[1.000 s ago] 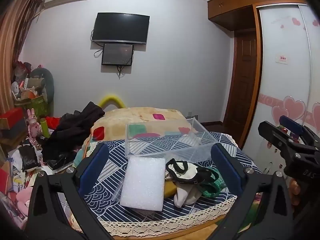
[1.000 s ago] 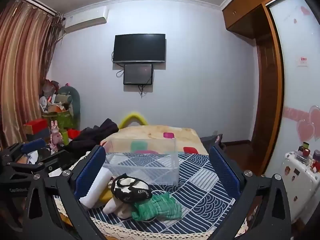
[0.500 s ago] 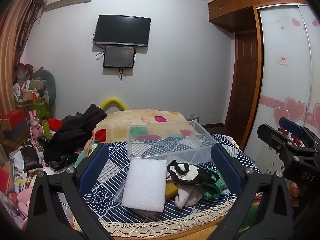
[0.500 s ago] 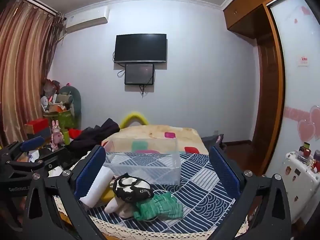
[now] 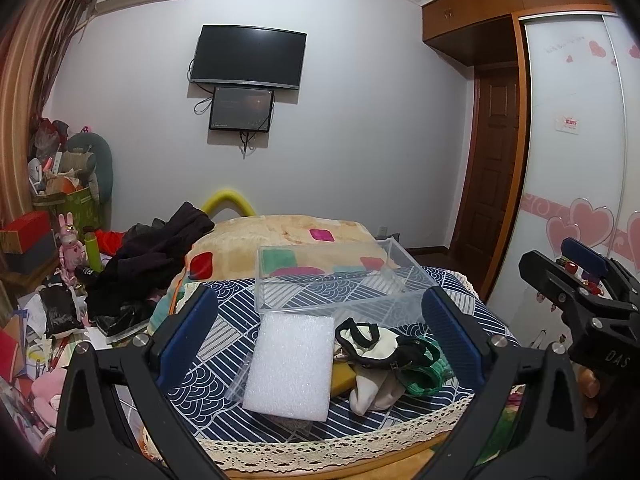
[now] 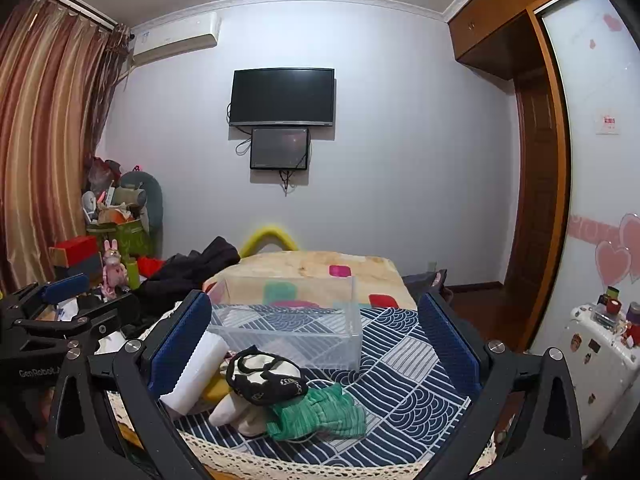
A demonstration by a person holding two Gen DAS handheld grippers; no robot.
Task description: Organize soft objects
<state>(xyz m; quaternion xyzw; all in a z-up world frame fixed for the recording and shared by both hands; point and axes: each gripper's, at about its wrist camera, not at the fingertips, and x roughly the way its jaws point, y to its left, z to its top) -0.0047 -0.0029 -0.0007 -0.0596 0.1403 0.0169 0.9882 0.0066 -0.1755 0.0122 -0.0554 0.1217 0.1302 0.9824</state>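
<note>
Left gripper point(image 5: 320, 336) was spread wide and held nothing, hovering above the near edge of the round table point(image 5: 320, 446); right gripper point(image 6: 316, 340) was likewise splayed and unloaded, framing the same table from a little to the right. Clear plastic bin point(image 5: 340, 276) sat at centre frame in the left wrist view, behind the pile, and looked to have nothing in it. All soft objects lay outside it, just in front: white foam pad point(image 5: 290, 364) lower centre, yellow sponge point(image 5: 343, 376) partly under it, black-and-cream item point(image 5: 376, 344) and green cloth point(image 5: 424, 374) touching to its right, a pale sock-like piece point(image 5: 370, 394) beneath them. Judgement: task at its start, no item binned; every piece was yet to be picked up and placed in the bin.
</note>
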